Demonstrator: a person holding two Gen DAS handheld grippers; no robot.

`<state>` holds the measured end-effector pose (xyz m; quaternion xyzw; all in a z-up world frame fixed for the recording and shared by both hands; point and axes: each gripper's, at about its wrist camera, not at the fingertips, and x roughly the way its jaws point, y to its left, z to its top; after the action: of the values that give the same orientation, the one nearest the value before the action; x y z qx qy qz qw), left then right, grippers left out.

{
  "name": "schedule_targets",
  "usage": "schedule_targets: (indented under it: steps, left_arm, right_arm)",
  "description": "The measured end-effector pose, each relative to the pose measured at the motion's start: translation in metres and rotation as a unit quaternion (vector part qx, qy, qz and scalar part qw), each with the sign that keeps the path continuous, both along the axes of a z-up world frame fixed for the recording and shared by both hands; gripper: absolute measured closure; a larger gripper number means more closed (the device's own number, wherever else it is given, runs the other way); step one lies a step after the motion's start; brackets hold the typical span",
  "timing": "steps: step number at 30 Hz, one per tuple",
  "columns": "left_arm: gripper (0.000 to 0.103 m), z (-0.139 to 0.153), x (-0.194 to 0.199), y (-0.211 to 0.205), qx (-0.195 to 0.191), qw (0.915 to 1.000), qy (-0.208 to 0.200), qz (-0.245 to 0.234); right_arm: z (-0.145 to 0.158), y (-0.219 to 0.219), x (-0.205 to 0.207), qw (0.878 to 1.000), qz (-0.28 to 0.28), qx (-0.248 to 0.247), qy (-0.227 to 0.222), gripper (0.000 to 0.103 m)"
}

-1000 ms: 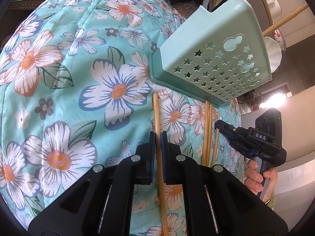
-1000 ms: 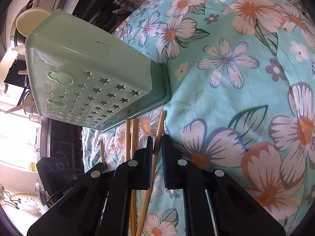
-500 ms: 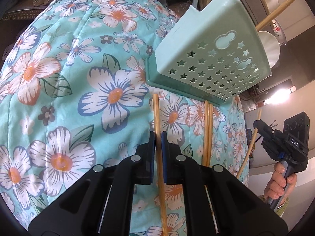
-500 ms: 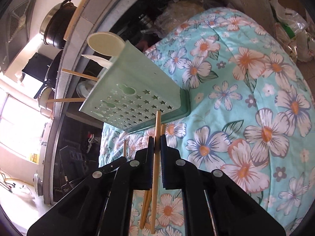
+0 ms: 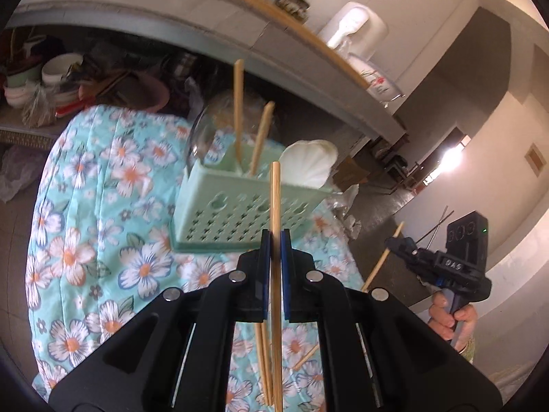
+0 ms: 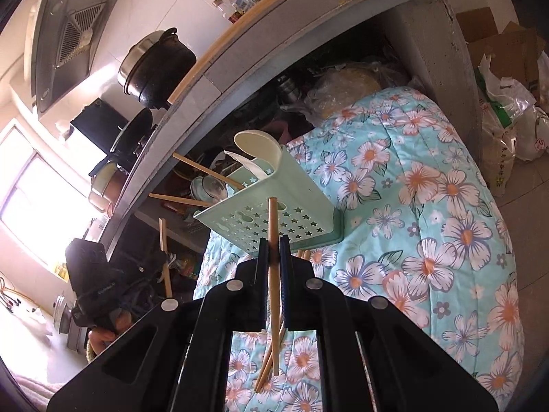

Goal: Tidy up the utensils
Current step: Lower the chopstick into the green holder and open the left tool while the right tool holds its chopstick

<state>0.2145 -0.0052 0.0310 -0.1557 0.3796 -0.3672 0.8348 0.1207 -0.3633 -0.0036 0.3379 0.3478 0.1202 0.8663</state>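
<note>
My left gripper is shut on a wooden chopstick, held up off the floral cloth in front of the mint-green perforated holder. Two chopsticks and a white spoon stand in the holder. My right gripper is shut on another chopstick, raised before the same holder. In each wrist view the other gripper shows at the side with its chopstick: the right gripper and the left gripper. Loose chopsticks lie on the cloth below, and show in the right wrist view too.
A grey concrete counter overhangs the back of the table, with a black pot and bottles on it. Bowls and pans fill the shelf beneath it. Bags and cardboard stand on the floor at the right. A glass bowl sits behind the holder.
Both grippers have risen from the cloth, each carrying its chopstick up. The right one lifted first, the left in the last half second. The holder now appears lower and farther off.
</note>
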Motion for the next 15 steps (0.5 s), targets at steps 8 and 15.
schedule_targets:
  steps: [8, 15]
  left_arm:
    - [0.098, 0.1, 0.007, -0.007, -0.074, 0.9855, -0.151, 0.022]
    - [0.098, 0.131, 0.037, -0.022, -0.142, 0.9581, -0.229, 0.097]
  right_arm:
    - [0.009, -0.007, -0.015, 1.0, -0.01, 0.001, -0.017, 0.097]
    - [0.004, -0.009, -0.02, 1.0, -0.013, 0.007, -0.013, 0.097]
